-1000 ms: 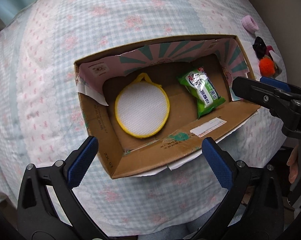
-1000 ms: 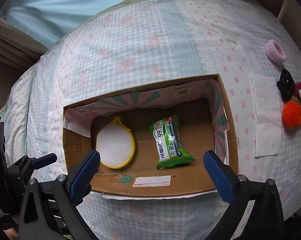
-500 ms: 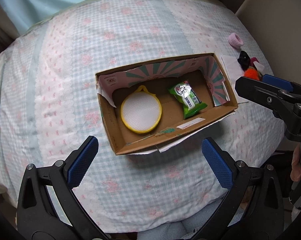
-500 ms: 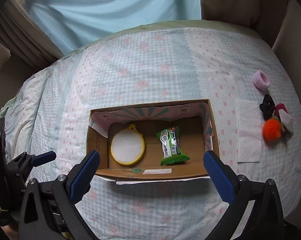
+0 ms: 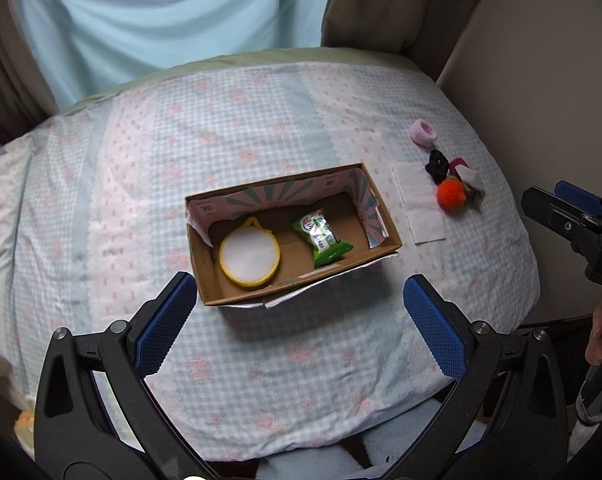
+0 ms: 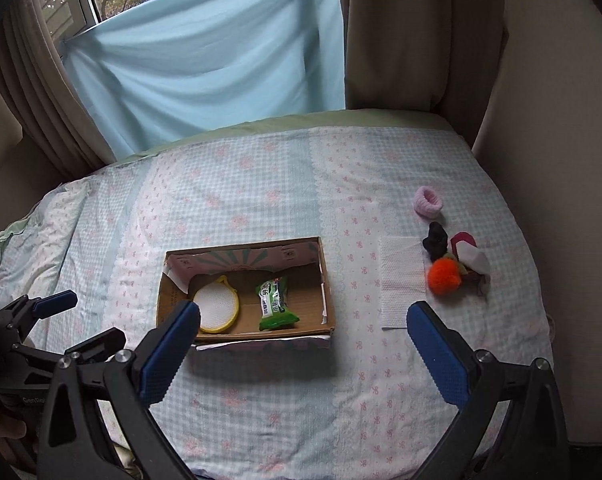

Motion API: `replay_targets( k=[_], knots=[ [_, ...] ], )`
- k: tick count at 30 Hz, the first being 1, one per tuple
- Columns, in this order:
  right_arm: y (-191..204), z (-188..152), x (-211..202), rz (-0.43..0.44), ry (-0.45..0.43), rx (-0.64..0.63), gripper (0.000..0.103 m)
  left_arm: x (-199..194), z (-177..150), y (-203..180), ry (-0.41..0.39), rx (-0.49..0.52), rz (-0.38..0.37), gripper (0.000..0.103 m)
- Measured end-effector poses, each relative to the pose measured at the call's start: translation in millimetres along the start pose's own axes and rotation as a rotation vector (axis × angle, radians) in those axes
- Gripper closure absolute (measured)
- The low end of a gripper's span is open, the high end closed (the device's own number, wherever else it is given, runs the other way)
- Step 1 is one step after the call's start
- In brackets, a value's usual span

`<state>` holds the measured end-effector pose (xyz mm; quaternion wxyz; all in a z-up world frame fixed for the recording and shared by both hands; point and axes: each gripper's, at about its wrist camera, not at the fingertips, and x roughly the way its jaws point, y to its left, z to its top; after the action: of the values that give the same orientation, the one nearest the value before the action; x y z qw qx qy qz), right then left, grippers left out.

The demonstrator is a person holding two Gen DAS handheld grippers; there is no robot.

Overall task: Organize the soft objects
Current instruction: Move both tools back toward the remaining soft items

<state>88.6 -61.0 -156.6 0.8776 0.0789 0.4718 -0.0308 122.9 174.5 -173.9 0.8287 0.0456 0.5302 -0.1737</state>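
Observation:
An open cardboard box [image 5: 385, 220] [image 6: 328, 280] lies on the checked bedspread. Inside it are a round white pad with a yellow rim [image 5: 248, 255] [image 6: 216, 307] and a green wipes packet [image 5: 323, 238] [image 6: 275, 300]. To the right of the box lie a white cloth [image 5: 419, 208] [image 6: 401, 280], a pink hair tie [image 5: 422, 133] [image 6: 428, 201], a black scrunchie [image 5: 437, 166] [image 6: 435, 241] and an orange pompom [image 5: 451, 195] [image 6: 444, 276]. My left gripper [image 5: 301, 324] is open and empty, high above the bed in front of the box. My right gripper [image 6: 305, 344] is open and empty, likewise high.
The bed [image 6: 261, 184] is bounded by a beige wall [image 6: 561, 120] on the right. A light blue sheet [image 6: 205, 60] and brown curtains [image 6: 413, 32] hang behind it. Small red and white soft items [image 6: 471, 254] lie beside the pompom.
Both grippers have risen and pulled back from the box, so the box looks much smaller and the curtains and wall come into view. Nothing on the bed has moved.

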Motion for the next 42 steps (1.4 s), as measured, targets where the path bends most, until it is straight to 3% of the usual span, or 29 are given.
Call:
replay_targets(
  k=[8, 15, 19, 25, 32, 42],
  knots=[
    [-115.2, 0.9, -26.4, 0.006, -0.054, 0.02, 0.0, 0.3, 17.1, -105.9, -0.066, 0.015, -0.021, 0.0],
    [-220.5, 6.6, -9.1, 0.058, -0.033, 0.038, 0.0, 36.0, 40.0, -197.9, -0.08, -0.056, 0.001, 0.0],
    [-266.0, 12.5, 12.5, 0.082, 0.014, 0.058, 0.0, 66.2, 49.0, -234.2, -0.051, -0.077, 0.0, 0.0],
    [-317.1, 19.1, 53.8, 0.149, 0.086, 0.121, 0.0, 123.4, 60.2, -262.5, 0.028, -0.108, -0.004, 0.0],
    [-362.1, 19.3, 117.4, 0.15, 0.157, 0.173, 0.0, 217.5, 69.7, -285.5, 0.139, -0.099, -0.045, 0.0],
    [-397.8, 11.1, 220.0, 0.222, 0.271, 0.229, 0.0, 344.3, 66.5, -298.1, 0.268, -0.103, -0.049, 0.0]
  ],
)
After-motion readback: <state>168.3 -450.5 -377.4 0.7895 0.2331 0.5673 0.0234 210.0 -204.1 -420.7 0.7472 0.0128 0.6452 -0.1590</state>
